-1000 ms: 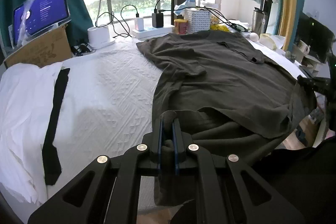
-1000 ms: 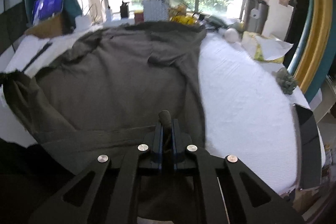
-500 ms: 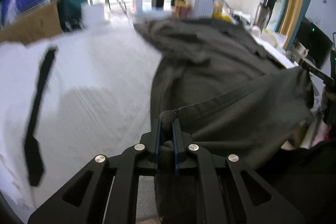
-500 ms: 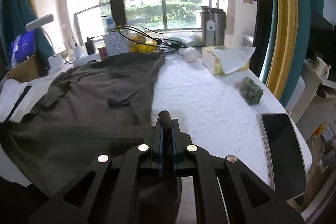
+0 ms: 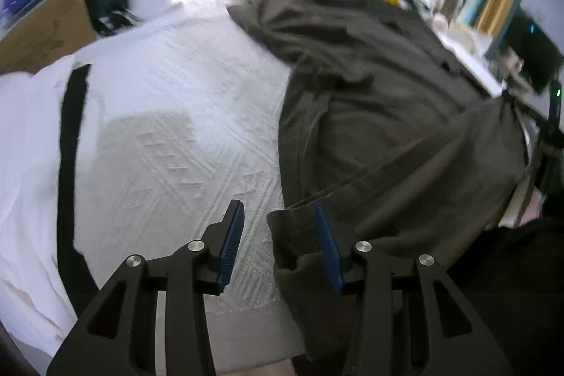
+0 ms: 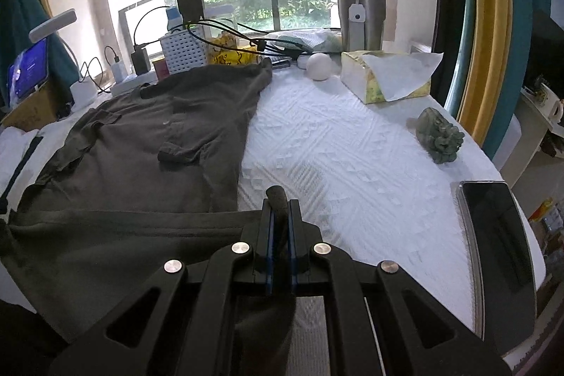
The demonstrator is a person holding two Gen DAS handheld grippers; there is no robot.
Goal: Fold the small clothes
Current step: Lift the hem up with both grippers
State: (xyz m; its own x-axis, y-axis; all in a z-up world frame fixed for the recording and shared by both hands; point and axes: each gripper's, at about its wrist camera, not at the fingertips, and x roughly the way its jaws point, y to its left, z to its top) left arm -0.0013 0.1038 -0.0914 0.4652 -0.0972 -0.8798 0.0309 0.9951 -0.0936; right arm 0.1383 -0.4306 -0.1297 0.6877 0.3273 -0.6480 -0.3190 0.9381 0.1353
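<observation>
A dark olive shirt (image 5: 380, 115) lies spread on the white quilted table cover (image 5: 169, 129). It also shows in the right wrist view (image 6: 148, 136). My left gripper (image 5: 278, 235) is open, and the shirt's near hem corner sits loose against its right finger. My right gripper (image 6: 279, 217) is shut on the other end of the shirt's hem, which it holds pulled taut across the near edge.
A black strap (image 5: 68, 164) lies on white cloth at the left. A tissue box (image 6: 384, 80), white ball (image 6: 319, 66), green figurine (image 6: 440, 138) and black tablet (image 6: 497, 235) sit at the right. Cables, a basket and a lamp line the window side.
My left gripper has opened and let go of the shirt hem it was shut on. My right gripper has swung right with the hem still held.
</observation>
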